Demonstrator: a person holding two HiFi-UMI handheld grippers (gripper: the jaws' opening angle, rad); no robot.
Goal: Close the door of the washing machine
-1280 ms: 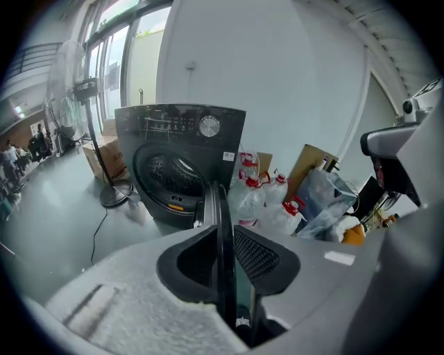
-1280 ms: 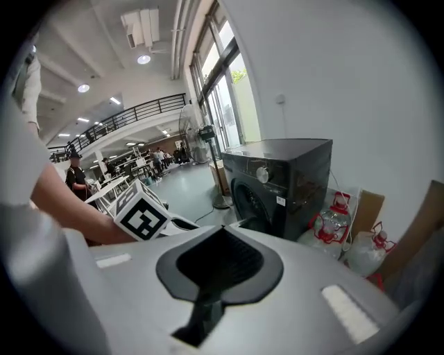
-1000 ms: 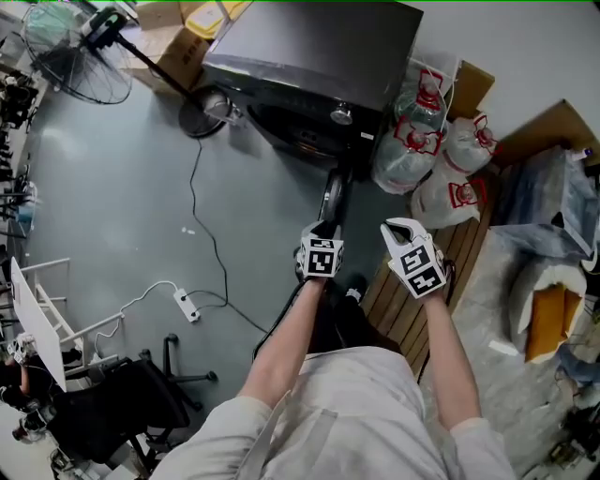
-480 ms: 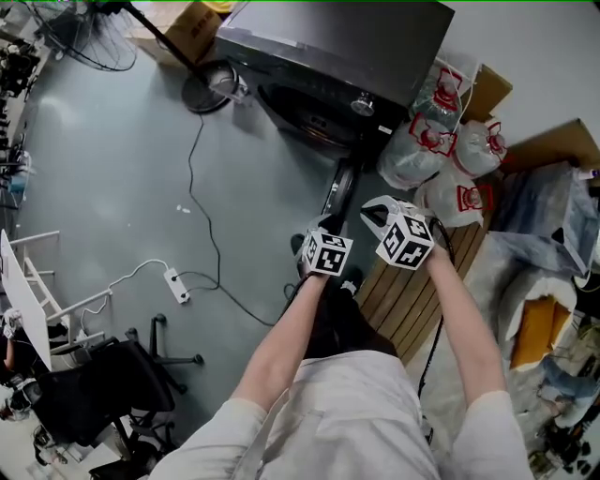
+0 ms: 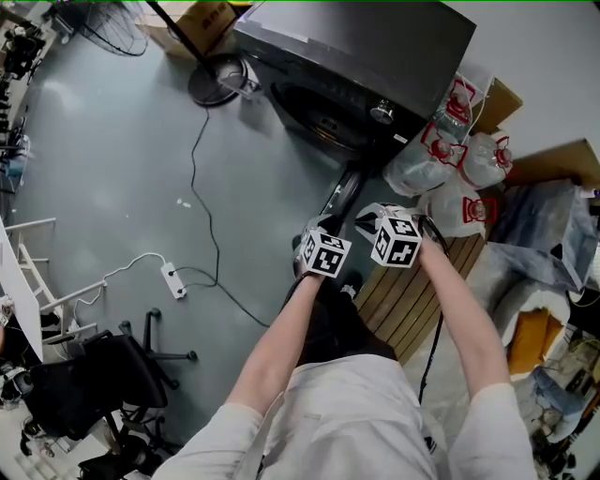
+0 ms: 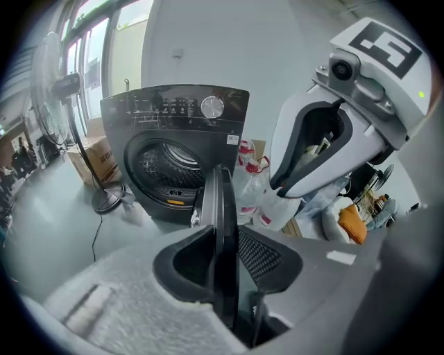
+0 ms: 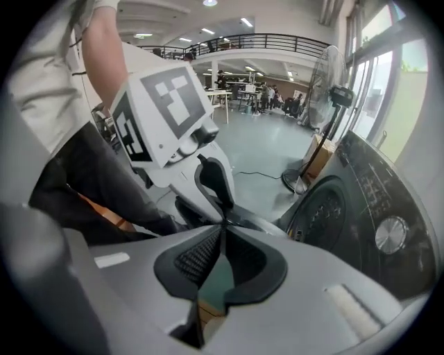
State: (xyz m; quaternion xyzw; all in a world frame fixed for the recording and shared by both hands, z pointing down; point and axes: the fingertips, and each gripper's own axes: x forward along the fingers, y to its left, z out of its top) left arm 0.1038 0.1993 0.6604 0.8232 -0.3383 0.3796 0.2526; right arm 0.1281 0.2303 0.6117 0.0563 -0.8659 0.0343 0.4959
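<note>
Left gripper [image 6: 222, 239]: jaws clenched on the free edge of the door [image 6: 223, 201], which runs edge-on up between both pads. Right gripper [image 7: 223, 225]: jaws closed, tips meeting, with only floor visible in the gap behind the tips. In the head view it sits just beside the left gripper, on the side of the door that faces the bags, and whether it touches the door cannot be determined. The door stands swung out from the front of the washing machine [image 5: 366, 56], roughly square to it and hinged at the side nearer the bags. The round drum opening [image 6: 170, 170] is uncovered; its perforated metal wall is visible, the interior is dark, and any contents cannot be made out. Bare grey floor [image 5: 112, 169] lies between the door and the opening. Bulging plastic bags [image 5: 450, 141] with red print are piled against the machine on the hinge side; their contents cannot be identified. A slatted wooden board [image 5: 412, 300] lies on the floor beneath the right forearm, next to the bags. On the opposite side of the machine stands a pedestal fan [image 6: 59, 90], its round base close to the front corner, with a cardboard box [image 5: 208, 17] just beyond. A black cable [image 5: 202, 187] runs from the fan base across the floor, and a white power strip [image 5: 172, 279] lies well apart from the door.
</note>
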